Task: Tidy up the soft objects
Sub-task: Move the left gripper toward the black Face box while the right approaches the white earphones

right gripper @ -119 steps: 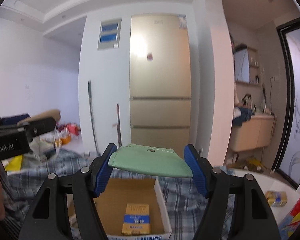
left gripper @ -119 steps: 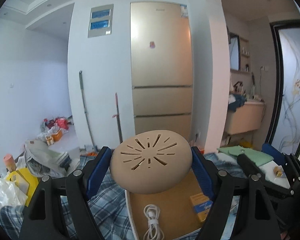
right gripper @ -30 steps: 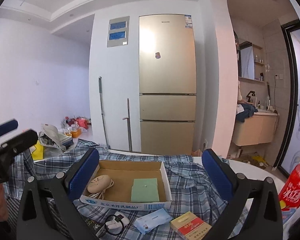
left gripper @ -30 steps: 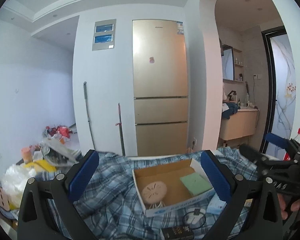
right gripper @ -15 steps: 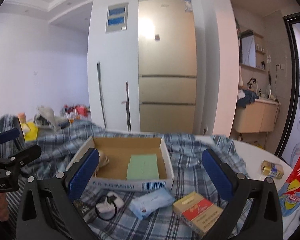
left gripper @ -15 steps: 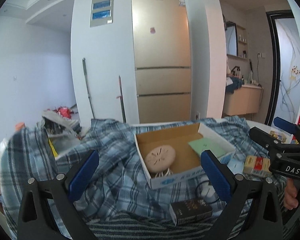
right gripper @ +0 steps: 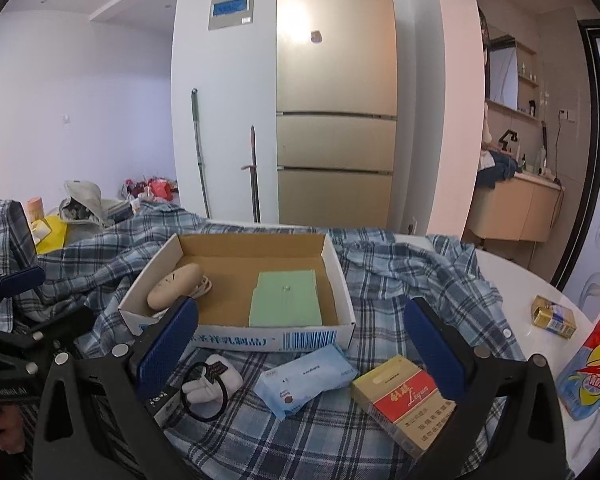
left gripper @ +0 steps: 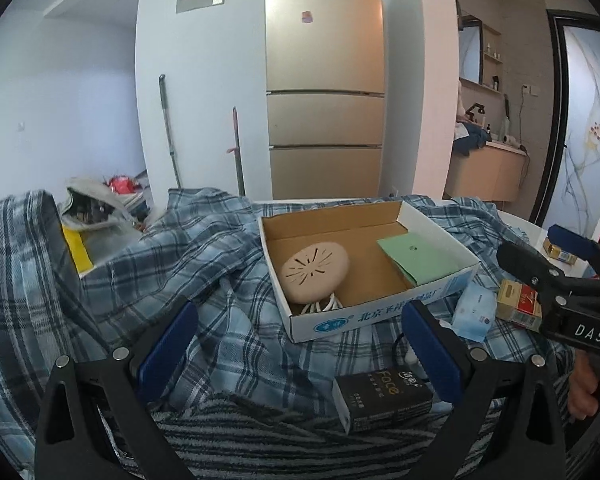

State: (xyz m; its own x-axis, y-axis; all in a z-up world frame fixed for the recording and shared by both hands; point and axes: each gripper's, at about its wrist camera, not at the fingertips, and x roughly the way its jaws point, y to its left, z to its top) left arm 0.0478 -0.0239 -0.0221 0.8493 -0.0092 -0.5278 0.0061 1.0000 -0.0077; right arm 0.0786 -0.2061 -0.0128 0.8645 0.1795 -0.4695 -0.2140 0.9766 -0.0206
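Observation:
An open cardboard box (left gripper: 444,286) (right gripper: 236,338) sits on a blue plaid cloth (left gripper: 204,248) (right gripper: 412,280). Inside lie a beige round soft pad (left gripper: 315,267) (right gripper: 174,285) on a white cable and a green folded pouch (left gripper: 418,259) (right gripper: 286,298). My left gripper (left gripper: 298,344) is open and empty, in front of the box. My right gripper (right gripper: 300,342) is open and empty, also in front of the box. In front of the box lie a blue tissue pack (right gripper: 306,378) (left gripper: 473,312), a white plush with a black hair tie (right gripper: 210,380), a red and gold carton (right gripper: 404,400) (left gripper: 518,304) and a black box (left gripper: 382,396).
A gold fridge (left gripper: 324,80) (right gripper: 334,96) stands behind, with two poles leaning on the wall. A small gold pack (right gripper: 554,316) and a red bottle (right gripper: 596,360) stand at the right on a white table. Bags and clutter (right gripper: 80,204) lie on the left.
Four seconds ago each gripper held an item, the pad left and the pouch right; both now lie in the box. Since then both grippers have drawn back and tilted downward, staying open.

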